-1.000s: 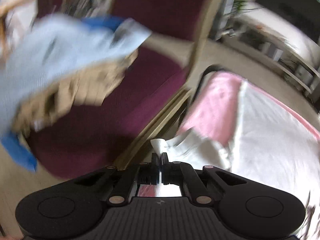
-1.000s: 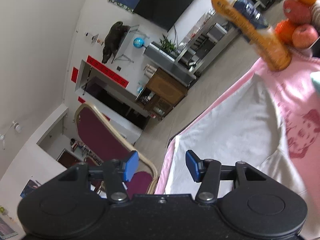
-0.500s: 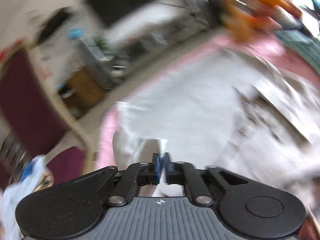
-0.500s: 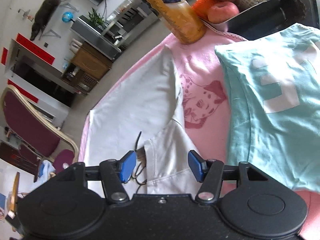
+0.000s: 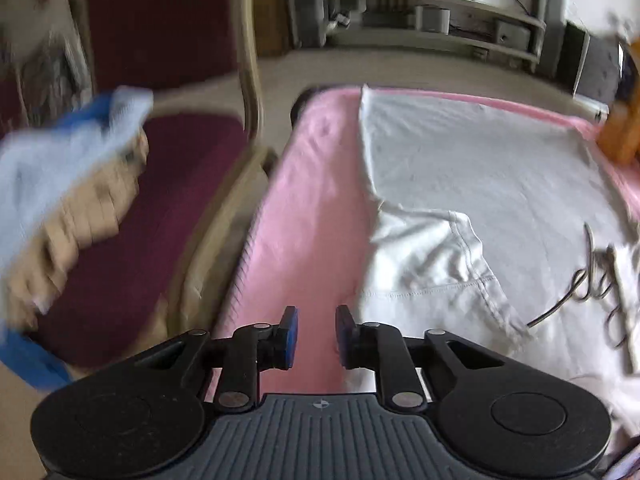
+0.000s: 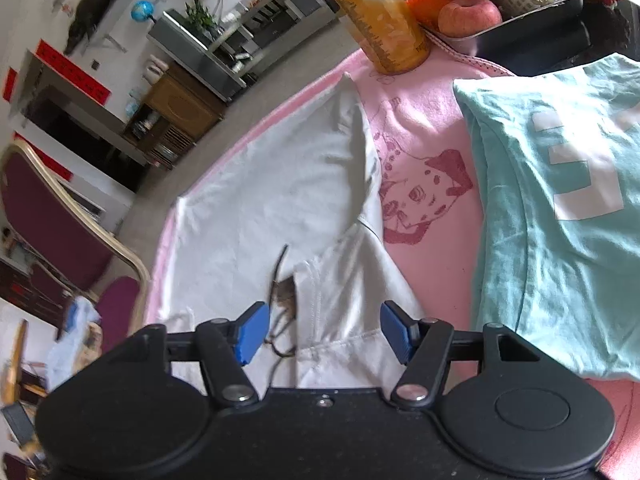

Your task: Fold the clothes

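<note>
Lying flat, white shirt (image 6: 280, 200), hem far

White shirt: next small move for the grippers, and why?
Probably close the right gripper on the sleeve hem of the white shirt lying between its open fingers, to fold it inward. The left gripper is open over the pink cloth, holding nothing.

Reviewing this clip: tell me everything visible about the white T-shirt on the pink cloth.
The white T-shirt is plain, soft, cotton-looking knit, lying flat and lightly wrinkled on the pink cloth. In both views a short sleeve with a stitched hem is folded in over the body. A dark line print shows on its front, partly covered. Its far edge runs beside the cloth's border. Neither tongs grip it: the left tongs hover open beside the sleeve, the right tongs open above the other sleeve.
</note>
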